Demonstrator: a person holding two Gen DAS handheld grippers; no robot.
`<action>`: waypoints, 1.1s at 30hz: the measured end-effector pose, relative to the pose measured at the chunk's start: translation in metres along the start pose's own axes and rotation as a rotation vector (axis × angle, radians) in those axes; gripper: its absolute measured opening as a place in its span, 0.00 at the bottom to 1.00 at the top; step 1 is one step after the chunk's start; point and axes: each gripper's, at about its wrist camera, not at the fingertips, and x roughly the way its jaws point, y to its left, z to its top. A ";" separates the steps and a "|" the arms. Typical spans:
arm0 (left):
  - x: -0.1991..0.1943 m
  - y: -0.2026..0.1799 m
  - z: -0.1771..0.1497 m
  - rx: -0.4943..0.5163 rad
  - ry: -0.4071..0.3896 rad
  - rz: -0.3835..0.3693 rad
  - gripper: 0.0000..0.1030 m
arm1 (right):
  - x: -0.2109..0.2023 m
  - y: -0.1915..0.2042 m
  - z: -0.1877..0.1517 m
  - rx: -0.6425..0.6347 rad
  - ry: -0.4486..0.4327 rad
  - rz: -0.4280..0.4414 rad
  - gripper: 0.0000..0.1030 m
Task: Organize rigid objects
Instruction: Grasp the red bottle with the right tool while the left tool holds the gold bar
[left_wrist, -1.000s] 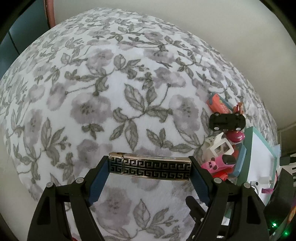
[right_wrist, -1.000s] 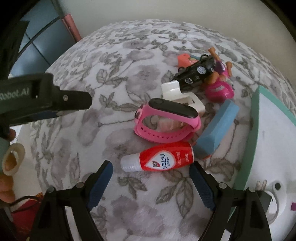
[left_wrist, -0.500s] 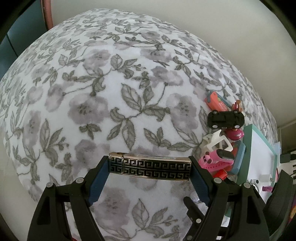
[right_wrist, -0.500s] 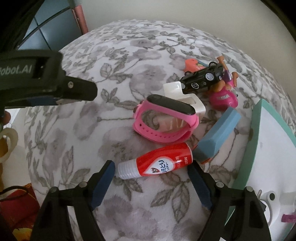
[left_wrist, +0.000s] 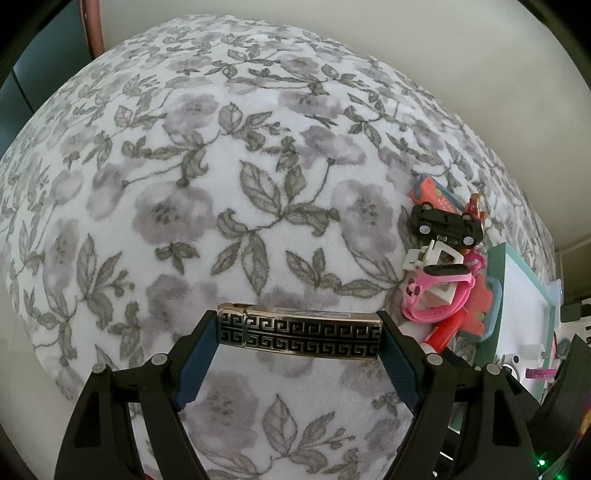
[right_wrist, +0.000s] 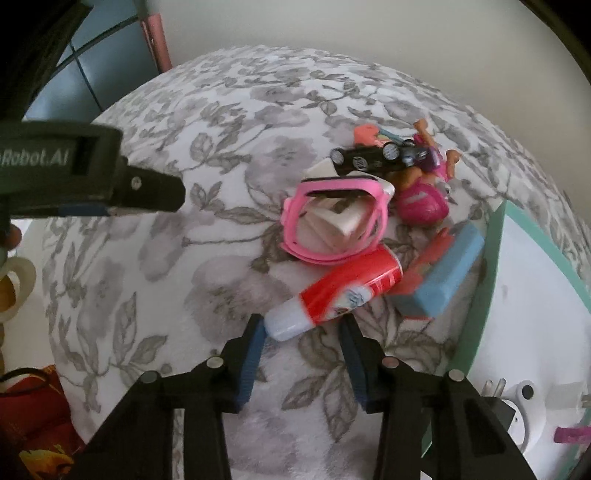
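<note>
The green-rimmed tray (right_wrist: 493, 258) holds a white plug (right_wrist: 524, 393). The left tool (left_wrist: 299, 334) points down over the flowery table (left_wrist: 221, 184) — clamped on a patterned bar (left_wrist: 301, 334). The right tool (right_wrist: 301, 338) has just been closing on the red glue tube (right_wrist: 332, 295) beside the tray — whether it pinches, I cannot tell.
</note>
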 end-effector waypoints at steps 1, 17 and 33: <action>0.000 0.000 0.000 0.002 -0.001 0.000 0.81 | 0.000 0.001 0.000 -0.001 0.000 -0.001 0.44; 0.005 0.003 0.002 0.000 0.009 -0.010 0.81 | 0.002 -0.023 0.012 0.270 -0.002 0.136 0.54; 0.009 0.003 0.003 0.000 0.018 -0.005 0.81 | 0.010 -0.050 0.023 0.514 0.008 0.134 0.37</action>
